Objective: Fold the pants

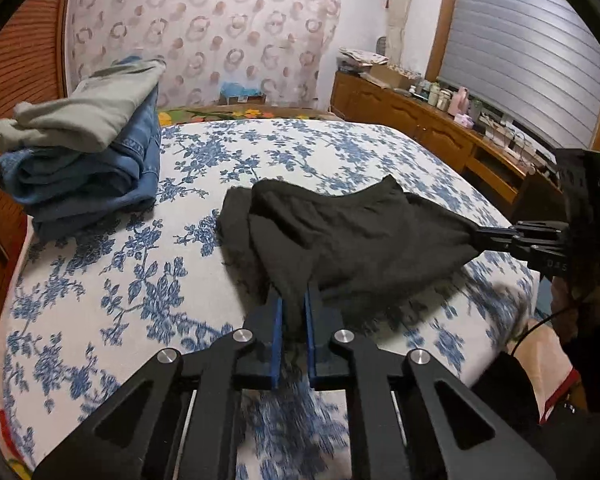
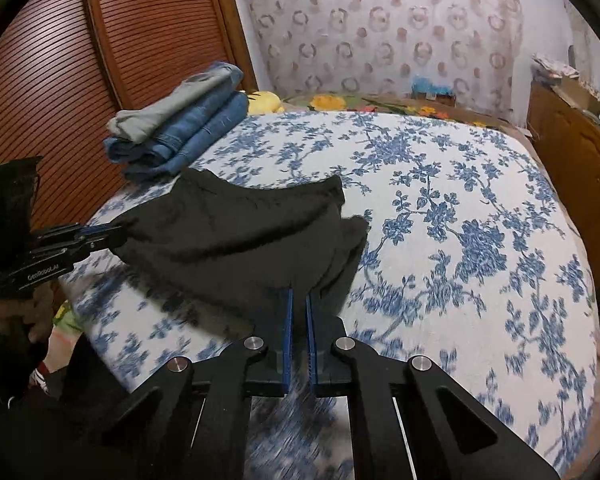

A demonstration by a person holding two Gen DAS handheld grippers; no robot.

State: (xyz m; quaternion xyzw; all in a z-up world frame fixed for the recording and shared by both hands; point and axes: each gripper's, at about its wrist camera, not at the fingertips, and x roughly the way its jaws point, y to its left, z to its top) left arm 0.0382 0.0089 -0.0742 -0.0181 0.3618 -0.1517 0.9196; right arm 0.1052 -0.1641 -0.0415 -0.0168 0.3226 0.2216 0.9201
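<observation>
Both grippers, left gripper (image 1: 294, 300) and right gripper (image 2: 299, 300), pinch the black pants (image 1: 340, 232) above the bed (image 1: 100, 280), folded clothes (image 1: 80, 152) at ten o'clock.

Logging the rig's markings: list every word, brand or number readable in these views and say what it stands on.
"GenRoboLAI", as best it reads, in white letters on the body of the left hand-held gripper.
Pale characters on the body of the right hand-held gripper: too blurred to read.
Labels on the bottles on the sideboard: too small to read.
</observation>
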